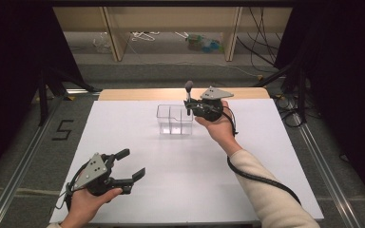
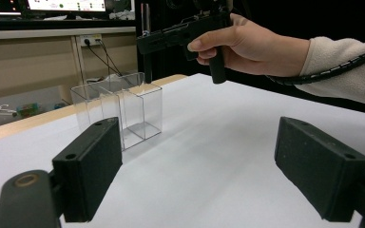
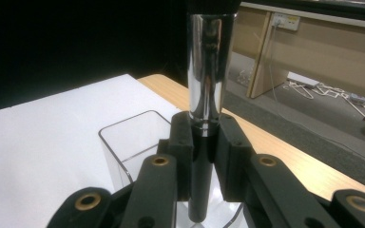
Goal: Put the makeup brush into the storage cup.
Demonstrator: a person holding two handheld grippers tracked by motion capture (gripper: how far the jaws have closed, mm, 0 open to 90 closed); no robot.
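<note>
A clear plastic two-compartment box [image 1: 175,119] [image 2: 119,109] stands on the white table, toward the far middle. My right gripper [image 1: 188,107] [image 3: 203,142] hovers over the box's right compartment, shut on an upright makeup brush [image 1: 188,95] [image 3: 208,71] with a shiny silver ferrule, a black handle and a dark tip. The handle's lower end hangs above the clear box rim [image 3: 123,126]. My left gripper [image 1: 130,164] [image 2: 199,166] rests low at the near left of the table, open, nothing between its pads [image 2: 88,166].
The white table sheet [image 1: 180,190] spreads wide around the box, with a wooden strip [image 1: 123,94] at its far edge. Beyond lie floor cables and small items [image 1: 204,42] under wooden shelving. A floor mark "5" [image 1: 62,129] sits left of the table.
</note>
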